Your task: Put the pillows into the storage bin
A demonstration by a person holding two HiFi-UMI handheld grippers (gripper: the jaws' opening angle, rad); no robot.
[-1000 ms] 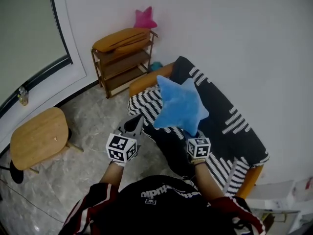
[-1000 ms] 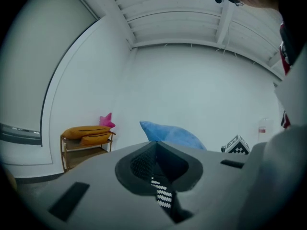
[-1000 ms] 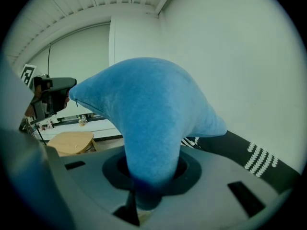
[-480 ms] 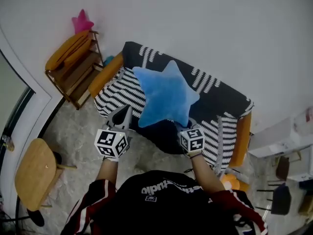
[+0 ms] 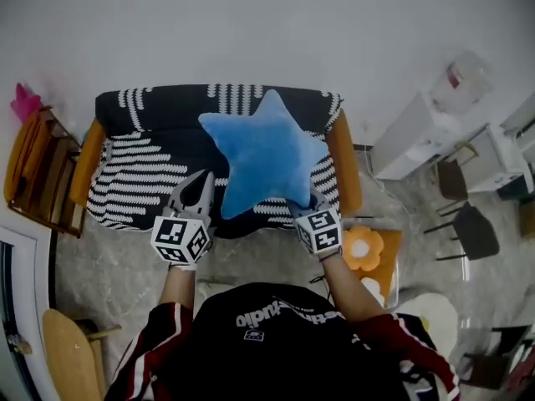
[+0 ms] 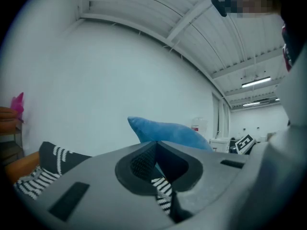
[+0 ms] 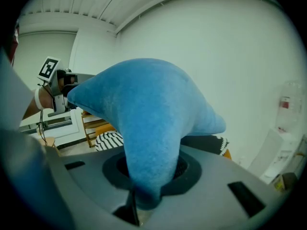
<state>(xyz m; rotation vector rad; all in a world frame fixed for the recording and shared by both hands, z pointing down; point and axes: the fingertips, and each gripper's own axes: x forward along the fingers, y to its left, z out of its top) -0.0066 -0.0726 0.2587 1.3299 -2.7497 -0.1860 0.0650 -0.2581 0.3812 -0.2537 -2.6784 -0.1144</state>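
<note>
A blue star-shaped pillow (image 5: 263, 150) hangs in the air in front of a black-and-white striped sofa (image 5: 142, 170). My right gripper (image 5: 301, 200) is shut on its lower right point. In the right gripper view that point (image 7: 146, 128) fills the gap between the jaws of the gripper (image 7: 148, 176). My left gripper (image 5: 202, 180) is just left of the pillow and apart from it. Its jaws (image 6: 154, 147) meet at the tips with nothing in them, and the pillow (image 6: 168, 131) shows beyond. An orange flower cushion (image 5: 365, 246) lies in a box on the floor right of the sofa.
At the far left stands a wooden shelf (image 5: 38, 182) with an orange cushion and a pink star pillow (image 5: 23, 103). A white cabinet (image 5: 414, 136) and dark chairs (image 5: 468, 228) stand to the right. A wooden stool (image 5: 63, 362) is at the lower left.
The view has swung to the right, so the sofa now lies straight ahead and the shelf is at the left edge. The blue pillow stays in my right gripper.
</note>
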